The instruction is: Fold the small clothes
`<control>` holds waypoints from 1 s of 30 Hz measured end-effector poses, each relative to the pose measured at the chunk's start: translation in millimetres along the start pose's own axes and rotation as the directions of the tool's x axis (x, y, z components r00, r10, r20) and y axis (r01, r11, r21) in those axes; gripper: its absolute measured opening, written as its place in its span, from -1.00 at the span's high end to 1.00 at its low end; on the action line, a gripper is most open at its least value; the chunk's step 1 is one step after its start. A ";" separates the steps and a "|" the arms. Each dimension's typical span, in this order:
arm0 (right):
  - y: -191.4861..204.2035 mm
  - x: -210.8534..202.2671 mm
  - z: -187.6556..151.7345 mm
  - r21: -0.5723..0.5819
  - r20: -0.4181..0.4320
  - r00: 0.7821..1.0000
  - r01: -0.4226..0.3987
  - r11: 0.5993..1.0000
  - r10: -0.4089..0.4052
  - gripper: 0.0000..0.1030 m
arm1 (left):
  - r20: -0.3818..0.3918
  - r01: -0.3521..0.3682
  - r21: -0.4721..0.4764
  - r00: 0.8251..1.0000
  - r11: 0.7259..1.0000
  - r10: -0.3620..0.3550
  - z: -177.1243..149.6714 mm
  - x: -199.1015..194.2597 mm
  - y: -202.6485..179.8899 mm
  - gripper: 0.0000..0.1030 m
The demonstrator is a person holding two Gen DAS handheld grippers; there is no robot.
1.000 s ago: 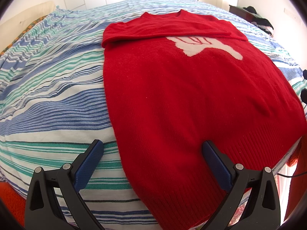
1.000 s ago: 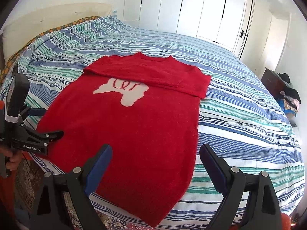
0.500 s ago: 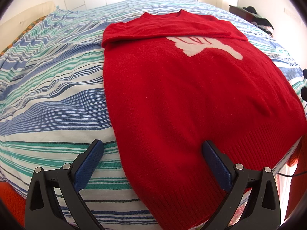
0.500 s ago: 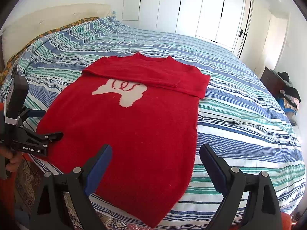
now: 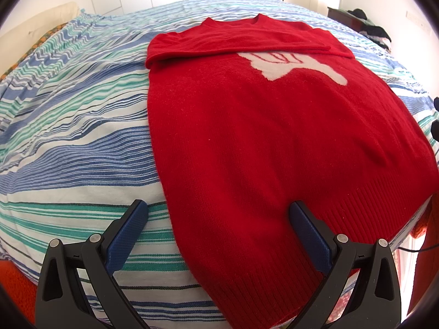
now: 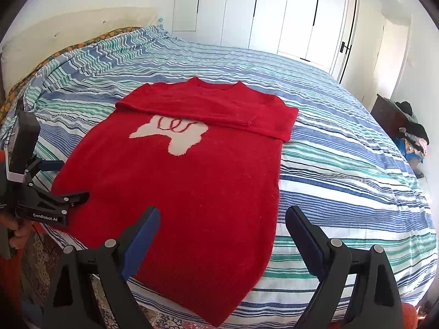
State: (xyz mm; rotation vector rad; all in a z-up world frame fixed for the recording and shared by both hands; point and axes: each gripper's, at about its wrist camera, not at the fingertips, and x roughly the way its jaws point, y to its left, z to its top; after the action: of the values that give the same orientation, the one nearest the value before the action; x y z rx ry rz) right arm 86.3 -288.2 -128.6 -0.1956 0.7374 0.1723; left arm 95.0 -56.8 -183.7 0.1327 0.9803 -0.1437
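Observation:
A red knit sweater (image 5: 260, 126) with a white patch on its chest lies flat on the striped bed, both sleeves folded across the top; it also shows in the right wrist view (image 6: 186, 181). My left gripper (image 5: 216, 213) is open and empty, its jaws straddling the sweater's left hem edge. My right gripper (image 6: 222, 219) is open and empty, above the sweater's right hem corner. The left gripper's body (image 6: 41, 203) shows at the sweater's left hem in the right wrist view.
The bed (image 6: 343, 164) has a blue, green and white striped cover. White wardrobe doors (image 6: 274, 13) stand behind it. A dark cabinet with piled clothes (image 6: 406, 126) stands at the right. An orange cloth (image 5: 16, 282) lies below the bed's near edge.
The right gripper has edged slightly, so the sweater sits a touch differently in its view. The left gripper has not moved. Both stay open.

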 end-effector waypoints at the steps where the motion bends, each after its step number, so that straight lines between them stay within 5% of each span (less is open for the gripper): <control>1: -0.3 -0.1 0.3 0.001 0.001 1.000 0.000 1.000 0.000 -0.78 | 0.000 0.000 0.000 1.000 1.000 0.000 -0.1 0.0 0.0 -0.99; 9: -2.2 2.3 0.4 0.009 -0.011 1.000 0.004 1.000 -0.004 -0.78 | -0.043 0.036 -0.027 0.998 0.999 -0.037 7.2 -6.6 7.8 -0.98; 14: -6.9 -0.7 -0.7 0.032 -0.001 1.000 0.010 0.999 -0.010 -0.78 | -0.016 0.093 -0.216 0.995 0.972 -0.099 11.9 -21.0 48.9 -0.98; 22: -25.1 10.1 -2.8 0.103 -0.027 1.000 -0.005 0.995 0.007 -0.78 | -0.019 0.005 -0.356 1.000 0.934 -0.013 14.9 -12.6 84.2 -0.97; 30: -32.9 11.5 -4.8 0.144 -0.034 0.999 -0.001 0.990 0.006 -0.78 | -0.037 -0.049 -0.379 0.999 0.924 0.038 12.2 -8.5 92.8 -0.97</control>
State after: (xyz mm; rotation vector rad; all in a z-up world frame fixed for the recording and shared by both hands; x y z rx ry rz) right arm 98.9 -320.2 -136.1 -0.0599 0.7817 0.1187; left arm 117.1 32.8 -165.6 -0.2013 1.0167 0.0923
